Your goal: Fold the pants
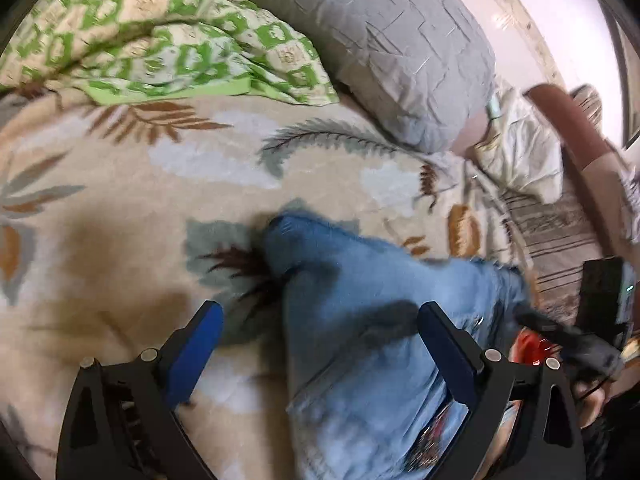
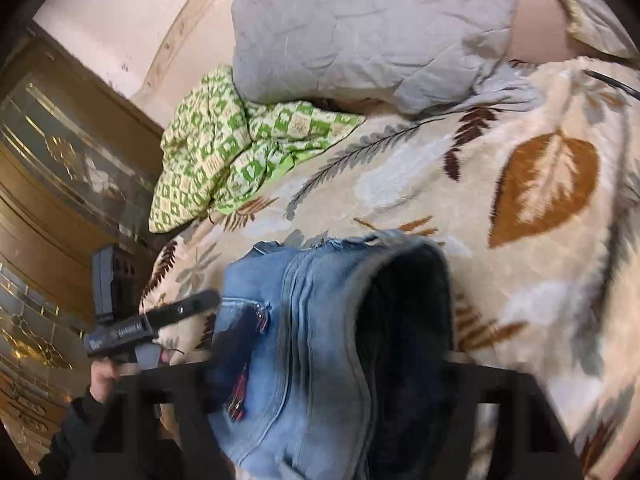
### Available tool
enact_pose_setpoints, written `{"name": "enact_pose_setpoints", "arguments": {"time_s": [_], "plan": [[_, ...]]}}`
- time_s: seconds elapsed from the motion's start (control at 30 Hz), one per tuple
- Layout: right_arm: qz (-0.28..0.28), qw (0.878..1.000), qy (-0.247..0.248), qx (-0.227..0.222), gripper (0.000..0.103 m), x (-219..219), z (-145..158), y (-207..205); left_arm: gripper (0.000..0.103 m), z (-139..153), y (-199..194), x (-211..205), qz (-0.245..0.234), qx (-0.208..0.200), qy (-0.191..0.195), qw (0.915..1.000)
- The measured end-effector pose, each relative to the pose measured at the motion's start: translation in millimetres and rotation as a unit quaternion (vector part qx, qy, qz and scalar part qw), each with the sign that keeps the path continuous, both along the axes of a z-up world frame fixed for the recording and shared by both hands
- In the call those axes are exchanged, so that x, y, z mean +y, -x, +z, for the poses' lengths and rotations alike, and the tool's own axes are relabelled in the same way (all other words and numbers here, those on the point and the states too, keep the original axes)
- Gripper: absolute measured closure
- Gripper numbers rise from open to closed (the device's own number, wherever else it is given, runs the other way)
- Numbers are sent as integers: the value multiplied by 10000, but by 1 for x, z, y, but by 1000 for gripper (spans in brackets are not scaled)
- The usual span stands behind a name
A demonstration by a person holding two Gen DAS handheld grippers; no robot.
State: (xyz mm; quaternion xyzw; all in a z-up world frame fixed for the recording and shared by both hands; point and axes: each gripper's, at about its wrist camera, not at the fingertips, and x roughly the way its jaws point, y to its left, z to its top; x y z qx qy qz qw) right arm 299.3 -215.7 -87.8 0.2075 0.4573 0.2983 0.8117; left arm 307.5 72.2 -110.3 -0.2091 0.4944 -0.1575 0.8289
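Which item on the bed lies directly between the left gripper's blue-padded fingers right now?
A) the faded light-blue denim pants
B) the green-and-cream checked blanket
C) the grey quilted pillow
A: in the left wrist view, the faded light-blue denim pants lie between the open fingers of the left gripper, on the leaf-patterned bedspread.

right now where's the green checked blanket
The green checked blanket lies bunched at the far side of the bed, upper left in the left wrist view, beside the grey pillow and beyond the jeans.
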Motion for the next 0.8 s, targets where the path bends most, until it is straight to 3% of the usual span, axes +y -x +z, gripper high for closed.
{"name": "enact_pose_setpoints", "arguments": {"time_s": [0.03, 0.07, 0.1, 0.13, 0.17, 0.2, 0.37, 0.5, 0.67, 0.7, 0.73, 0.77, 0.8], "plan": [[74, 9999, 83, -29, 81, 5, -1, -4, 7, 0, -3, -3, -131, -3, 71, 9999], [140, 9997, 197, -104, 83, 10, 0, -5, 15, -1, -5, -8, -302, -28, 78, 9995], [189, 9993, 282, -185, 89, 12, 0, -5, 48, -1, -5, -13, -471, -67, 65, 9988], [284, 9987, 330, -273, 92, 15, 1, -4, 69, -2, -8, -20, -584, -68, -210, 9980], [316, 9983, 365, -316, 93, 15, 2, -4, 75, -3, -9, -26, -616, -95, -540, 9966], [284, 9980, 432, -350, 94, 14, 2, -4, 79, -5, -11, -28, -689, -96, -612, 9957], [85, 9964, 838, -62, 95, 9, -22, -18, 83, -22, -21, -27, -740, 153, -685, 9948], [-43, 9979, 607, 215, 95, 4, -53, -27, 82, -31, -19, -31, -802, 71, -858, 9931], [-74, 9979, 612, 200, 93, 3, -54, -29, 80, -27, -15, -36, -767, -21, -1082, 9912], [-75, 9981, 581, 196, 88, 3, -52, -28, 73, -22, -12, -38, -761, -106, -1168, 9902], [-73, 9983, 536, 221, 83, 1, -48, -26, 43, -18, -9, -37, -699, -156, -1300, 9889], [-81, 9983, 506, 268, 78, -2, -43, -23, 25, -12, -3, -35, -523, -184, -1503, 9871], [-104, 9982, 476, 337, 56, -7, -36, -19, 3, -5, 4, -30, -279, -181, -1582, 9868]]}}
